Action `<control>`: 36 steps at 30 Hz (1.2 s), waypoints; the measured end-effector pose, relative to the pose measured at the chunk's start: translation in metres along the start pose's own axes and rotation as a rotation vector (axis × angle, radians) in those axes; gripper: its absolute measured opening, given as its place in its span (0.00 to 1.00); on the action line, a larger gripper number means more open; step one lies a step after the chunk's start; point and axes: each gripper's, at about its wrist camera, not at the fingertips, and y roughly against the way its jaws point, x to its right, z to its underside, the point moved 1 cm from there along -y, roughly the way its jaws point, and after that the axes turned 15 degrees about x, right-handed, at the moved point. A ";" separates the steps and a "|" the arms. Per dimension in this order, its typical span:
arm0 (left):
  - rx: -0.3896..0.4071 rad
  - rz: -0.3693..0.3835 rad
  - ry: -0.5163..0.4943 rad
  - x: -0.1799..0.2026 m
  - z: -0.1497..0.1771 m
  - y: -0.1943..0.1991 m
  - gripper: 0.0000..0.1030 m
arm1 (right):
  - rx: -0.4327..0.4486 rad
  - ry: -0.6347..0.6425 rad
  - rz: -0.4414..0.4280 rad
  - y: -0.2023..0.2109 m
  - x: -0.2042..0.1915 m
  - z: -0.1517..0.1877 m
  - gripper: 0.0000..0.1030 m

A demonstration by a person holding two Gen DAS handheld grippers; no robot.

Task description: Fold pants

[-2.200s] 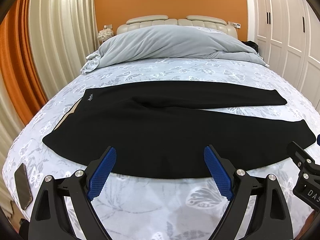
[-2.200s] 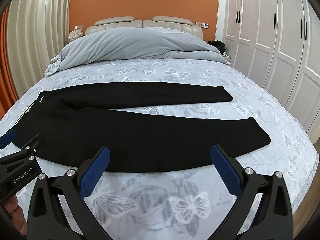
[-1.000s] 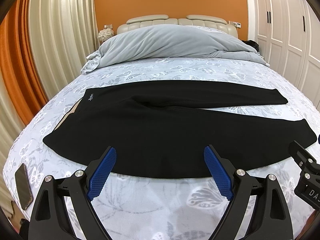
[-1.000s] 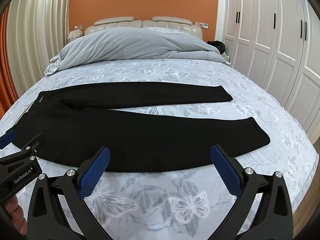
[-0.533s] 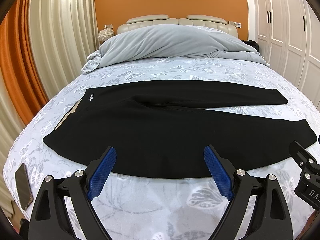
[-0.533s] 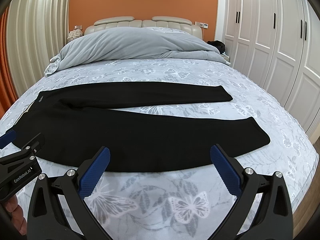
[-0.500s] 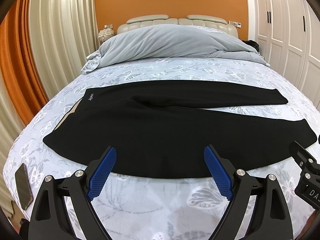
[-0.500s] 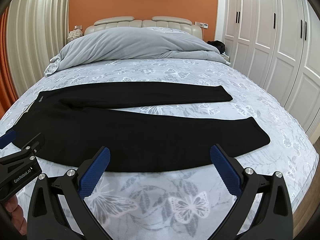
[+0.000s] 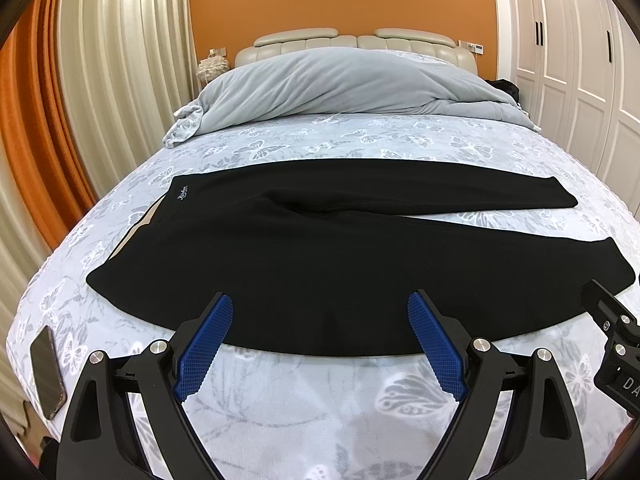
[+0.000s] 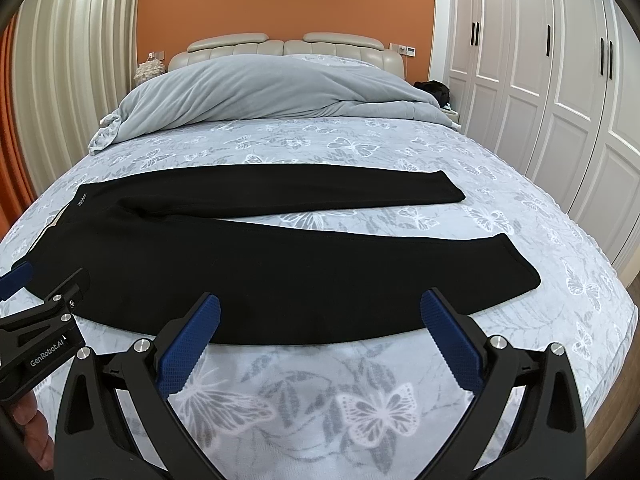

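Black pants (image 9: pixel 304 256) (image 10: pixel 256 256) lie flat across the bed, waistband at the left, both legs running to the right and splayed apart at the cuffs. My left gripper (image 9: pixel 320 320) hovers open over the near edge of the pants, nothing between its blue pads. My right gripper (image 10: pixel 320 320) is open too, above the near leg's lower edge, with nothing held. Each gripper shows at the edge of the other's view.
The bed (image 9: pixel 320 408) has a grey butterfly-print cover. A grey duvet (image 9: pixel 340 84) is heaped at the headboard. A phone (image 9: pixel 48 372) lies at the bed's near left corner. White wardrobes (image 10: pixel 560 80) stand along the right, curtains (image 9: pixel 100 80) at the left.
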 end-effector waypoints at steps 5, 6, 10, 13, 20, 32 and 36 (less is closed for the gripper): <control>-0.005 0.003 0.003 -0.001 0.000 0.000 0.84 | -0.003 0.002 -0.001 0.000 0.000 0.000 0.96; -0.012 0.010 0.012 -0.004 -0.001 0.000 0.84 | -0.006 0.002 -0.002 0.000 0.001 0.000 0.96; -0.019 0.073 0.098 -0.031 -0.019 -0.004 0.85 | -0.003 -0.016 -0.003 -0.003 0.020 -0.013 0.96; -0.012 0.061 0.122 -0.058 -0.038 -0.020 0.85 | -0.036 -0.062 -0.012 -0.022 0.058 -0.032 0.96; -0.007 -0.025 0.078 -0.117 -0.079 -0.080 0.85 | -0.109 -0.097 0.026 -0.091 0.141 -0.061 0.96; -0.185 -0.156 0.162 -0.222 -0.114 -0.268 0.85 | -0.182 -0.155 0.087 -0.279 0.237 -0.093 0.96; -0.266 -0.224 0.256 -0.264 -0.106 -0.330 0.85 | -0.201 -0.196 0.133 -0.337 0.256 -0.090 0.96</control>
